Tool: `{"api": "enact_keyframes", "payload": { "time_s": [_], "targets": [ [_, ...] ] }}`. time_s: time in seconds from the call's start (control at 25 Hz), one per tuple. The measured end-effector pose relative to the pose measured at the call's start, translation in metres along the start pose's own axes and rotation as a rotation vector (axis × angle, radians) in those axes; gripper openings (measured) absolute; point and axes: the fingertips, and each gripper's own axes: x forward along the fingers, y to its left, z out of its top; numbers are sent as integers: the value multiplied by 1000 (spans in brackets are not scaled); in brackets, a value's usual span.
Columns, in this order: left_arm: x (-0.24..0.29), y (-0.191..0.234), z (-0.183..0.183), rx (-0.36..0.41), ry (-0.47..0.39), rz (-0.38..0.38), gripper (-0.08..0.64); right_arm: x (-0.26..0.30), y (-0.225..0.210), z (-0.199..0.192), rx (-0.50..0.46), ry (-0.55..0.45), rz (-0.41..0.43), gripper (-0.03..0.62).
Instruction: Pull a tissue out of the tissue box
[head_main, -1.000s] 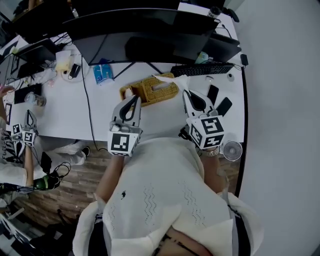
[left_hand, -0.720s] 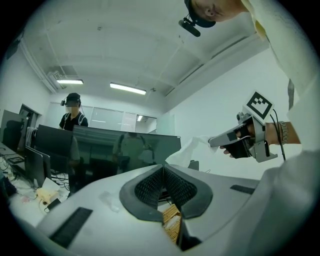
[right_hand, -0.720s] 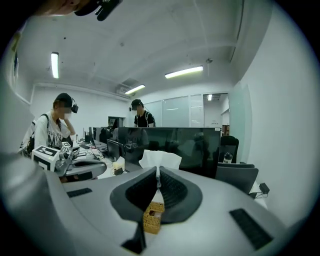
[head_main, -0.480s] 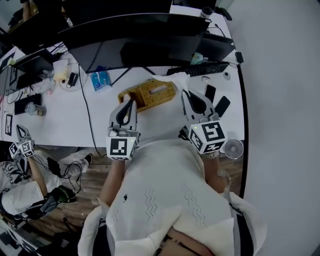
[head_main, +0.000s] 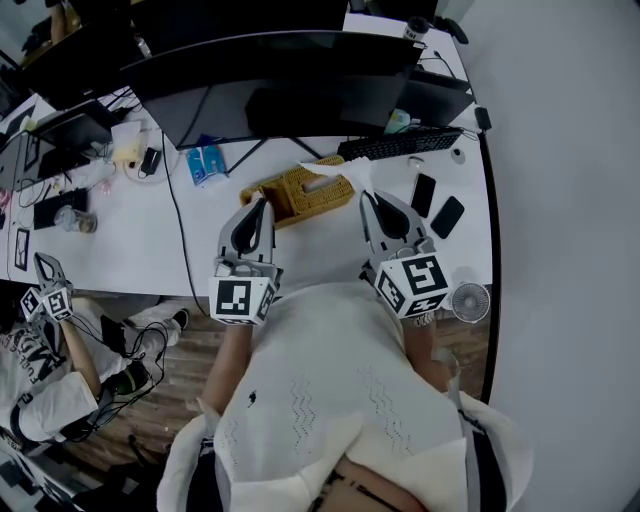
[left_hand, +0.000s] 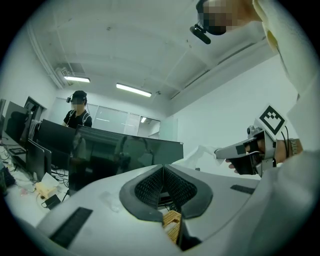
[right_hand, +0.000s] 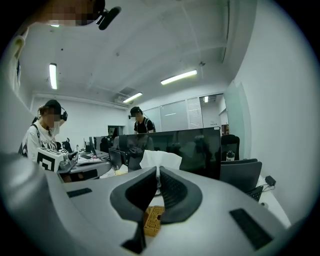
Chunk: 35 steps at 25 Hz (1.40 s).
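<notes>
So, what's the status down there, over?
Left gripper shut, empty, tips by the woven tissue box. Right gripper shut on the tissue, held above the box. Nothing in the way.

tissue box (head_main: 300, 192) on desk (head_main: 120, 236) before monitor (head_main: 280, 70); keyboard (head_main: 400, 146), phones (head_main: 447, 216) to its right; tissue (right_hand: 160, 159) between right gripper (right_hand: 158, 173) jaws.

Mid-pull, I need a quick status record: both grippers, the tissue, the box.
left gripper: jaws together, nothing between them, tips close to the tissue box
right gripper: shut on the tissue
tissue: white, spreading above the right jaws
tissue box: yellow woven, on the white desk
tissue clear of box: cannot tell
</notes>
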Motion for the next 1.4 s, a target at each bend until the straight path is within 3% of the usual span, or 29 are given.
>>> {"api": "enact_keyframes", "payload": {
  "time_s": [0.28, 0.48, 0.84, 1.4],
  "targets": [
    [0, -7, 19, 22, -23, 13, 14, -12, -16, 11, -38, -40, -6, 3],
    [5, 2, 35, 91, -35, 5, 14, -11, -24, 29, -70, -60, -25, 3],
    [0, 11, 47, 77, -65, 57, 14, -18, -32, 39, -52, -102, -18, 3],
    [1, 7, 38, 70, -56, 39, 14, -17, -25, 39, -47, -105, -1, 3]
  ]
}}
